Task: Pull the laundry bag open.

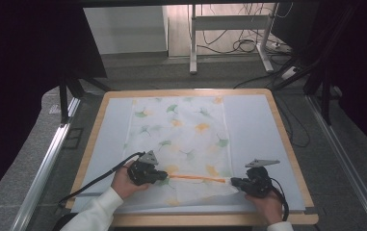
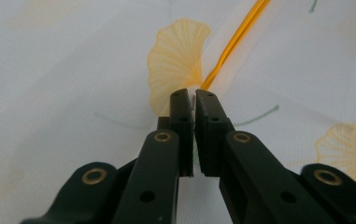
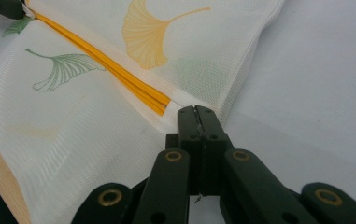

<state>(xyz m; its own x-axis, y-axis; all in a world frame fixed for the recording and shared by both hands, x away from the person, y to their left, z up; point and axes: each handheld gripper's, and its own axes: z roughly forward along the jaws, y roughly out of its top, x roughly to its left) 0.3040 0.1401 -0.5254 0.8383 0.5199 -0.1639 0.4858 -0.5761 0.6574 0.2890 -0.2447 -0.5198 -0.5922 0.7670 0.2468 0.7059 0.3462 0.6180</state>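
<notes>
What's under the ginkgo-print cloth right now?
The cloth lies on a pale mat over the wooden table. Whether anything lies beneath the cloth can't be seen. Both tools, left tool and right tool, pinch its orange-striped fold.

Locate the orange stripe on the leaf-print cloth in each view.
High view: orange stripe runs across the cloth's near part, from left gripper to right gripper.
Left gripper view: upper middle, rising from the fingers.
Right gripper view: upper left diagonal, ending near the fingers.
Shared landmark: yellow leaf beside it.
</notes>
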